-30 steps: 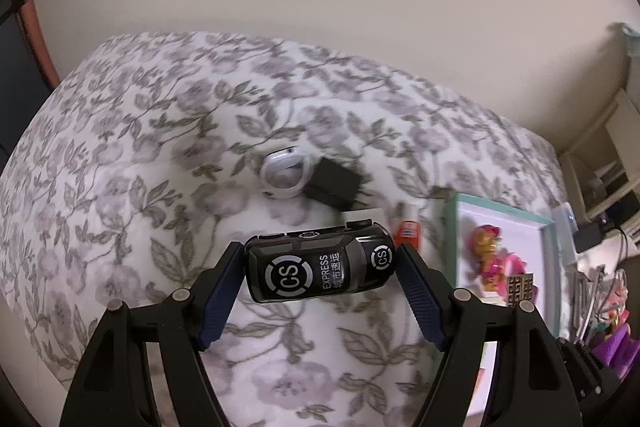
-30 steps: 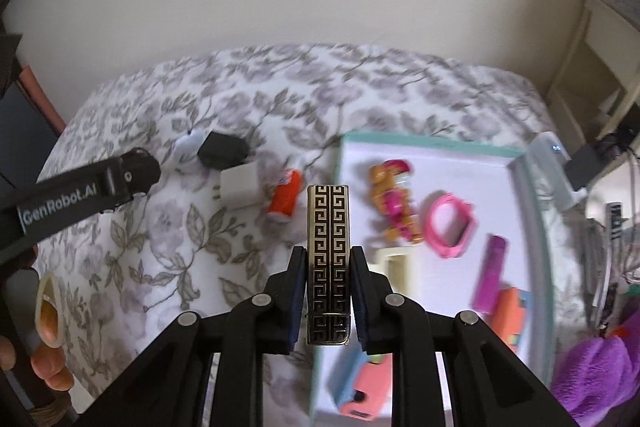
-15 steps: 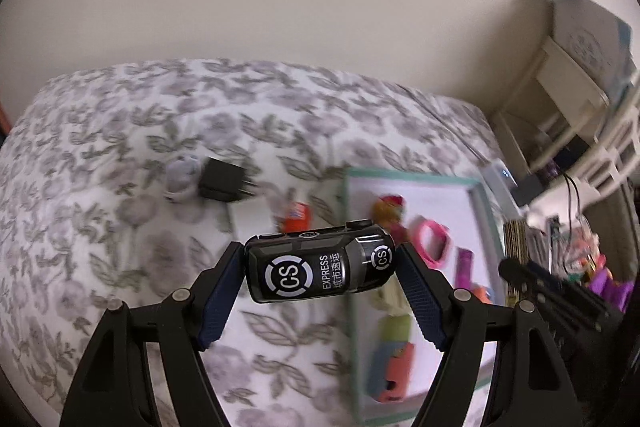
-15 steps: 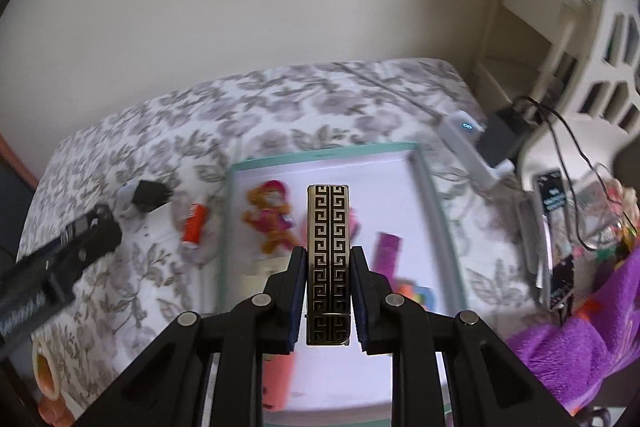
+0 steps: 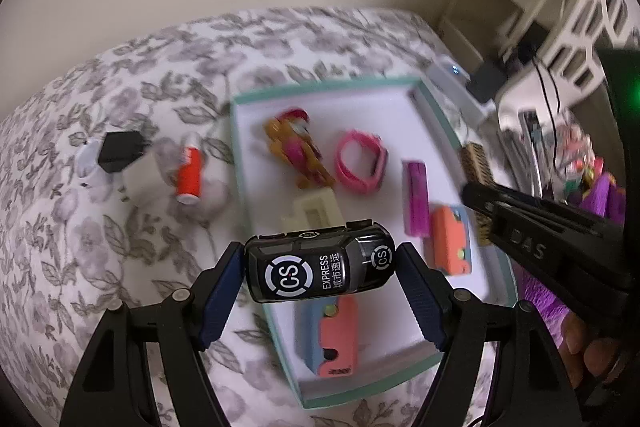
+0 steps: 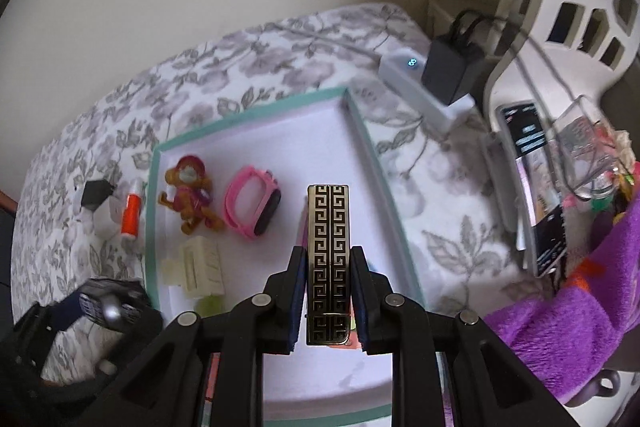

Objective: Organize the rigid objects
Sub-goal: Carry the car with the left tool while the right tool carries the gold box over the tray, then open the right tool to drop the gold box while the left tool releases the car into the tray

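My left gripper (image 5: pixel 320 273) is shut on a black toy car (image 5: pixel 320 273) marked "CS EXPRESS" and holds it above the near left edge of the teal-rimmed white tray (image 5: pixel 236 163). My right gripper (image 6: pixel 328 291) is shut on a black-and-gold patterned bar (image 6: pixel 328 263) and holds it above the tray (image 6: pixel 362 131). In the tray lie a monkey figure (image 6: pixel 188 195), a pink watch (image 6: pixel 252 203), a cream block (image 6: pixel 198 263), a magenta bar (image 5: pixel 416 199) and two orange-and-blue pieces (image 5: pixel 450 245).
On the flowered bedspread (image 5: pixel 120 99) left of the tray lie an orange tube (image 5: pixel 189 175), a black charger (image 5: pixel 118 151) and white items. Right of the tray are a white power strip (image 6: pixel 416 87), a phone (image 6: pixel 532 183), purple cloth (image 6: pixel 580 307) and a white shelf.
Both grippers have swung right with their loads, from over the bedspread to over the tray. The right gripper has moved further over the tray's middle.
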The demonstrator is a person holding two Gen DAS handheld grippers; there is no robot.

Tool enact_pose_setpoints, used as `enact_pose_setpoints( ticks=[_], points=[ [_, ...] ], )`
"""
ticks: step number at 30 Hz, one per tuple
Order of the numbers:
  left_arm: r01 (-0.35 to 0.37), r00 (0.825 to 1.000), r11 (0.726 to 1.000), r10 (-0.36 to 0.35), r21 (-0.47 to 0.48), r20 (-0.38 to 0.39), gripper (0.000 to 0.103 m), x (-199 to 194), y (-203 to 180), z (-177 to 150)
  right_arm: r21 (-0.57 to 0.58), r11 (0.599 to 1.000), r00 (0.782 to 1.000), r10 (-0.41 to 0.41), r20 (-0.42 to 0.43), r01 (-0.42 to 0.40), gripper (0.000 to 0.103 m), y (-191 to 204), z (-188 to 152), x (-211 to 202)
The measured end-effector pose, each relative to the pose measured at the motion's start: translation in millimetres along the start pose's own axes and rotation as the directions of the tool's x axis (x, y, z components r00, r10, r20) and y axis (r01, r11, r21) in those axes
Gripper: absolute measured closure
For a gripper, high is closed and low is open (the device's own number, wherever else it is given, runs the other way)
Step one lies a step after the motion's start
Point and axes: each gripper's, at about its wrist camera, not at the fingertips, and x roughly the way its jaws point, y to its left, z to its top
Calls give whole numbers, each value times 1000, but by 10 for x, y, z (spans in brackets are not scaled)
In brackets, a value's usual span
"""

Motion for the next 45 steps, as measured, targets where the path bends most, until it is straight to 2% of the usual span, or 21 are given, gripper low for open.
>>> enact_pose_setpoints(
  ticks=[7, 18, 31, 38, 45],
  points=[
    [-24, 998, 997, 28, 71, -56, 26, 203, -179, -89, -16, 1000, 998, 15, -56, -16, 81, 33, -54, 189],
    [-43, 993, 992, 56, 117, -107, 25, 378, -271, -174, -49, 999, 995, -8, -101, 3, 80, 77, -103, 323],
    [-33, 993, 995, 43, 94, -110, 25, 348, -210, -159, -77, 997, 1000, -18, -24, 17, 80, 161, -32, 73],
    [-14, 997, 997, 20, 76, -79, 25, 217, -163, -120, -82, 996, 999, -17, 41, 21, 80, 210, 18, -152],
    [-18, 999, 1000, 19, 11, -32, 25, 36, 57, -34, -81, 996, 995, -18, 93, 26, 80, 225, 44, -333]
  ],
)
